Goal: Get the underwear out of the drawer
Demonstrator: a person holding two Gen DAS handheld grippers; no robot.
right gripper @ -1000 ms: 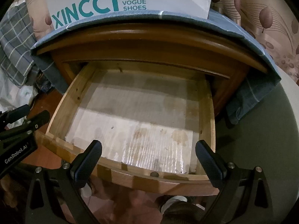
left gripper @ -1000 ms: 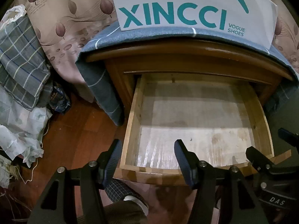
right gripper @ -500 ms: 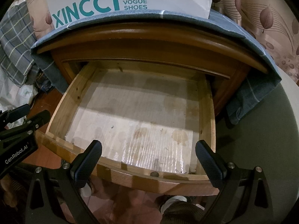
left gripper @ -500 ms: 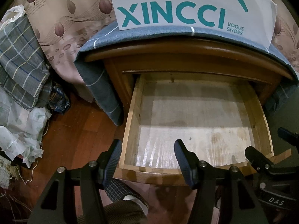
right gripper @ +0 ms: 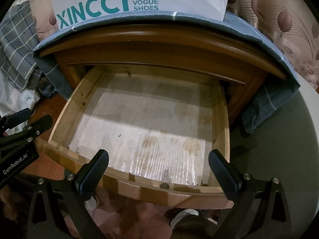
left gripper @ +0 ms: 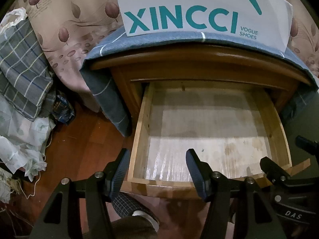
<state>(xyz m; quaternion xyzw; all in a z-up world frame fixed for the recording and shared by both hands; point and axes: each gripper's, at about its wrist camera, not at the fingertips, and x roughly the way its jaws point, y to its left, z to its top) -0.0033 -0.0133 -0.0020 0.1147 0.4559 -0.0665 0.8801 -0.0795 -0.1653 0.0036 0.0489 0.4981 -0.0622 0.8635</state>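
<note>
The wooden drawer [left gripper: 139, 131] of a bedside cabinet stands pulled out. Its stained paper lining [right gripper: 143, 127] is bare, and I see no underwear in either view. My left gripper [left gripper: 157, 165] hovers over the drawer's front left corner, open, nothing between its fingers. My right gripper [right gripper: 158, 166] hangs above the drawer's front rim [right gripper: 139, 187], open wider, also holding nothing. Each gripper shows at the edge of the other's view.
A white XINCCI shoe bag [left gripper: 199, 10] stands on a blue checked cloth [left gripper: 111, 43] covering the cabinet top. Plaid fabric [left gripper: 22, 65] and white crumpled bedding [left gripper: 20, 137] lie on the left by the wood floor. A grey-green surface [right gripper: 279, 149] is at the right. Shoes show below.
</note>
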